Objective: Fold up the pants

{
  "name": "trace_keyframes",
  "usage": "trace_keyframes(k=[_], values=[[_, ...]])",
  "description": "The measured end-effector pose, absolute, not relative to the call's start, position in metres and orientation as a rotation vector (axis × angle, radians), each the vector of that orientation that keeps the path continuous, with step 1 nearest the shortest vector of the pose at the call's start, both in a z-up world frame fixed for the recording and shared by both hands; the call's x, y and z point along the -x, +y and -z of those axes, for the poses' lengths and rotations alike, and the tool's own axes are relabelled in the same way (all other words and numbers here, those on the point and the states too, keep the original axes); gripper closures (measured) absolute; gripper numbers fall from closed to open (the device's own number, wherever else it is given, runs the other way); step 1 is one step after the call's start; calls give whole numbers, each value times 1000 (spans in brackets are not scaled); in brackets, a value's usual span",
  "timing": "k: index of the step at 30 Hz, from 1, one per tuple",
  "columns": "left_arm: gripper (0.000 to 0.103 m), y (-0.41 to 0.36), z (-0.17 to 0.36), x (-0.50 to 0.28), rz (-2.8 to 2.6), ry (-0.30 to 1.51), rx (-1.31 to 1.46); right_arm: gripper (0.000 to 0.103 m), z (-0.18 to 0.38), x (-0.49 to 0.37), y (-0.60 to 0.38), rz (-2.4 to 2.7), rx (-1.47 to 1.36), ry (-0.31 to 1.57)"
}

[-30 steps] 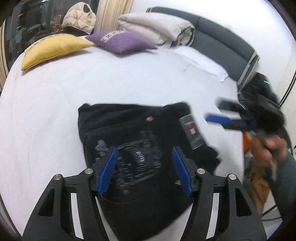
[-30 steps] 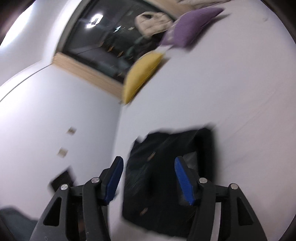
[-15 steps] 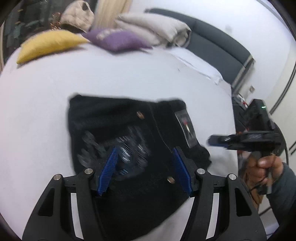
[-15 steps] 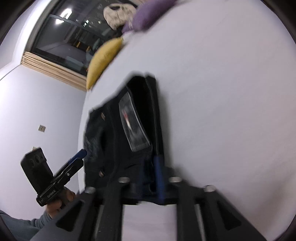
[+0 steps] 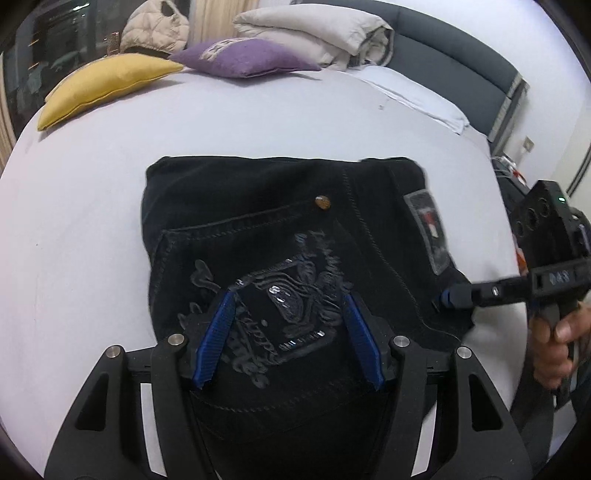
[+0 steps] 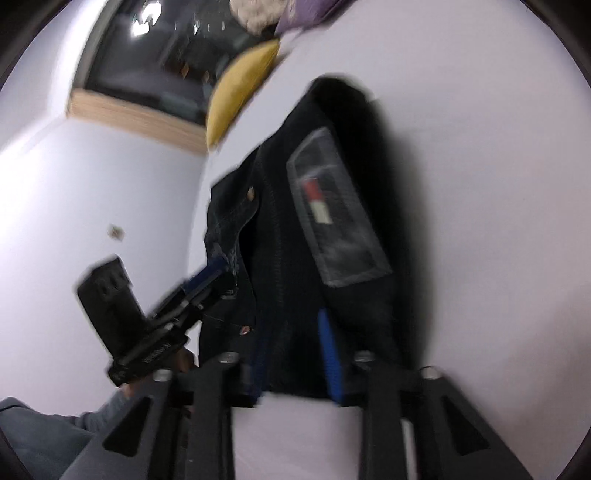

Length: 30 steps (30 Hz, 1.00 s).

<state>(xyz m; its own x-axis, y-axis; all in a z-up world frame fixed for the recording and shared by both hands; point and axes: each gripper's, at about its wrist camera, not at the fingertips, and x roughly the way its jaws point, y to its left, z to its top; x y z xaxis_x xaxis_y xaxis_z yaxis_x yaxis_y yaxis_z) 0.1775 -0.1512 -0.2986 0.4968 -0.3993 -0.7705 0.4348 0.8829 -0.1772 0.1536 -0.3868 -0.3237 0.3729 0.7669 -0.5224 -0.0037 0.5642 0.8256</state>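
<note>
The black pants (image 5: 280, 229) lie folded into a thick square on the white bed (image 5: 92, 192), back pocket crest and grey waist label up. My left gripper (image 5: 288, 332) is open, its blue pads either side of the pocket embroidery at the near edge. My right gripper (image 5: 448, 297) comes in from the right, its tip against the fold's right corner below the label. In the right wrist view the pants (image 6: 295, 236) fill the middle, and my right gripper (image 6: 295, 354) has its pads partly closed around the near edge of the fold. The left gripper (image 6: 210, 273) shows at the left.
A yellow pillow (image 5: 99, 81) and a purple pillow (image 5: 243, 59) lie at the far side of the bed, with a rolled beige duvet (image 5: 317, 33) and a grey headboard (image 5: 461, 62) behind. A dark window (image 6: 166, 55) is beyond the yellow pillow.
My right gripper swung in from the right to the fold's right corner and narrowed its jaws over the edge. My left gripper stayed open over the pocket.
</note>
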Motion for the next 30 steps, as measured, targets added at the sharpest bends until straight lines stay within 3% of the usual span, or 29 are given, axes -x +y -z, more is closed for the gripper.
trace_keyframes(k=[3,5,7,12,15,17,19,24,27,28,29,30], values=[[43,-145,277,-177,534,882,16,80,304,-154,-402,-522,-773,1073],[43,-144,262,-185,523,839,13,61,289,-165,-404,-542,-783,1025],[43,-145,256,-201,521,838,15,52,270,-194,-397,-583,-768,972],[43,-152,271,-252,463,901,-4,46,270,-259,-361,-656,-733,976],[43,-155,299,-273,448,975,-4,52,309,-289,-360,-577,-782,1046],[43,-156,303,-274,446,974,-10,75,318,-292,-366,-553,-842,1038],[43,-158,299,-272,446,963,-27,74,309,-285,-375,-550,-848,1023],[43,-145,271,-243,430,899,28,46,267,-230,-383,-657,-835,901],[43,-146,285,-234,410,932,18,33,281,-203,-370,-667,-800,946],[43,-150,292,-232,399,927,-16,34,294,-199,-367,-635,-789,985],[43,-154,299,-232,396,932,-48,48,309,-195,-370,-616,-811,1014],[43,-158,302,-230,387,930,-77,55,317,-190,-376,-596,-849,1015]])
